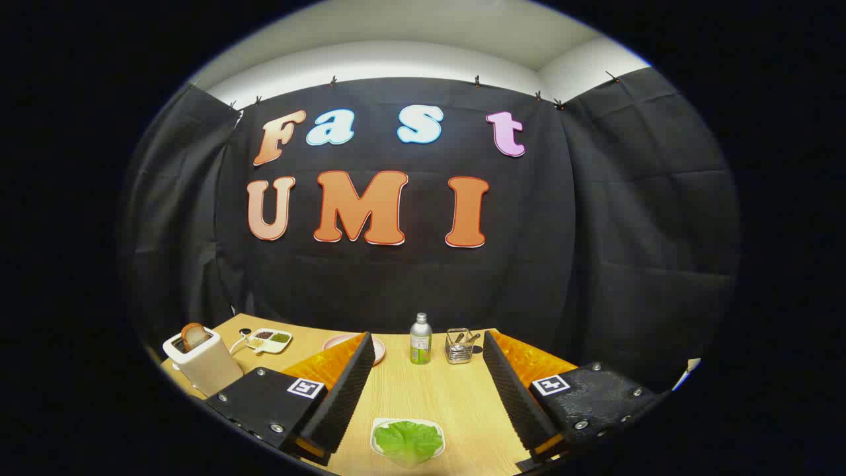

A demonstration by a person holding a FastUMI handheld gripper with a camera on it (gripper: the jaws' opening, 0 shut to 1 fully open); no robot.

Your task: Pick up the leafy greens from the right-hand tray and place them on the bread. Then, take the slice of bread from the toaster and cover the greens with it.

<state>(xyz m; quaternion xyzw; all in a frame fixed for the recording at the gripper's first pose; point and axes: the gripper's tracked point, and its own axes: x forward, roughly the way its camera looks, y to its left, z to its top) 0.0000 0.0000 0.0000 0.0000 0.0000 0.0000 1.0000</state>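
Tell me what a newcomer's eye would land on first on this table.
First the bright leafy greens on their small white tray, low between the open gripper fingers. Next the white toaster beyond the left finger, a slice of bread sticking up from its slot. Then the bottle and wire cutlery holder side by side at the table's far edge.

Light came from above: the pale ceiling strip [396, 59] glowed brightest, while the black cloth wall [628, 231] stayed dim, soaking up light. The light wooden table [429, 396] was evenly lit, with soft, short shadows. The fisheye lens bowed the table's far edge and the wall's top. The spread gripper [426, 390] fingers looked sharp; the silver bottle with a green label [420, 338] showed a faint sheen.
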